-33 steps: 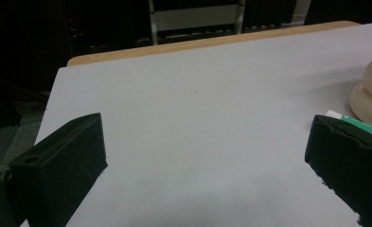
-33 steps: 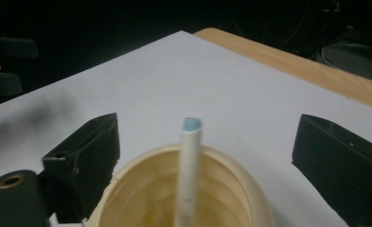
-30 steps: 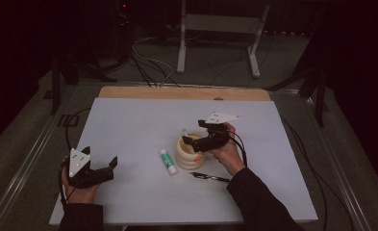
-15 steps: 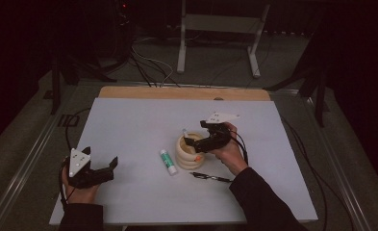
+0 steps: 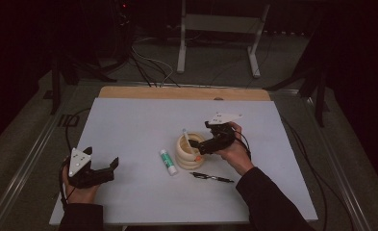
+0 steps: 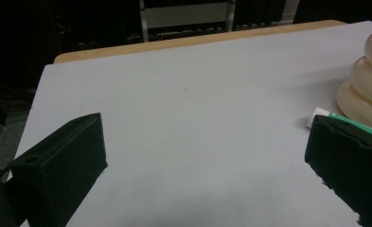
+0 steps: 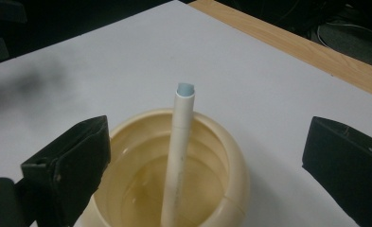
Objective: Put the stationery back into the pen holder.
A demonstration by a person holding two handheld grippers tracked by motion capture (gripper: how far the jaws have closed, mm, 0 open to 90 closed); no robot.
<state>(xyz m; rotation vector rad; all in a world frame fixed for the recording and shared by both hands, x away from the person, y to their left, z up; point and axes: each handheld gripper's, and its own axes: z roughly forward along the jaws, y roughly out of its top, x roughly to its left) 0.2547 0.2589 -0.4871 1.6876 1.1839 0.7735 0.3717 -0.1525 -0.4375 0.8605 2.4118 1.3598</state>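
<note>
The left hand [image 5: 78, 187] holds the left hand-held gripper [image 5: 110, 166] low at the near left, and its two black jaws stand wide apart with nothing between them. The right hand [image 5: 234, 147] holds the right hand-held gripper [image 5: 199, 147] farther out and pointing left. Its jaws are wide apart too. Both arms come in from the near edge in dark sleeves.

Pen [image 7: 179, 156] in holder [image 5: 189, 152]; tube [image 5: 168, 161] left of it.

white pen [image 7: 180, 151] stands tilted inside cream ribbed holder [image 7: 226, 179].
</note>
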